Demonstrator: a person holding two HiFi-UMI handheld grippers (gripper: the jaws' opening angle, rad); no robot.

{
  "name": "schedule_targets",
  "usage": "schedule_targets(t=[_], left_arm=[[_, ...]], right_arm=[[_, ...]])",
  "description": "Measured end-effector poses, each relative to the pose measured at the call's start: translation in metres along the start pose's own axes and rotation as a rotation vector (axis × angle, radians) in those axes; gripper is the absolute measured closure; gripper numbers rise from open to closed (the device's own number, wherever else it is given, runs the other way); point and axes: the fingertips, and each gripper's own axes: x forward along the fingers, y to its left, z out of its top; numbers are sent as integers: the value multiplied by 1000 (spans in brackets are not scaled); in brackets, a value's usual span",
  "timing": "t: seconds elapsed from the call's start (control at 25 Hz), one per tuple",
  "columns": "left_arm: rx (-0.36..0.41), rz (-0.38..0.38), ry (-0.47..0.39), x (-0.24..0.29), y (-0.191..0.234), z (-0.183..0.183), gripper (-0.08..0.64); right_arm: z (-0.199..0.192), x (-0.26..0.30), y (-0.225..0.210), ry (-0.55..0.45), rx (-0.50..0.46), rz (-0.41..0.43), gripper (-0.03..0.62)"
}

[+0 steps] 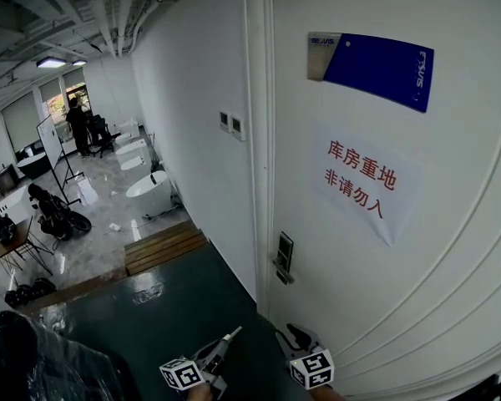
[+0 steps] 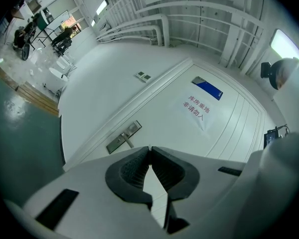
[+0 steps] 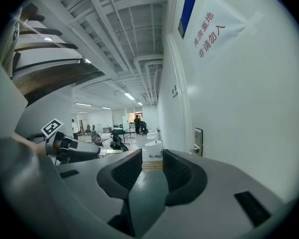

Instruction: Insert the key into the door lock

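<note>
Faces the white door [image 1: 401,249], short of its lock plate [image 1: 284,256]. Holds left gripper [image 1: 232,334] clenched, right gripper [image 1: 294,332] spread and empty; shows no key anywhere. Leaves, seemingly, both approach and insertion undone.

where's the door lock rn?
In the head view, the door lock sits at the left edge of the white door, below and left of the paper sign with red print.

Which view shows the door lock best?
The left gripper view: the door lock shows plate and handle clearly. In the head view the lock is small, seen from above; in the right gripper view the lock is nearly edge-on.
</note>
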Motion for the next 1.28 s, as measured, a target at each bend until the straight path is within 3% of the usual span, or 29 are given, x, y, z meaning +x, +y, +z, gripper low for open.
schedule_targets(t=[0.88, 1.28], left_arm=[[0, -53, 34, -34, 54, 58, 528], [-9, -57, 28, -21, 62, 63, 528]], right_arm=[[2, 70, 65, -3, -9, -23, 468], [6, 75, 53, -8, -11, -32, 468]])
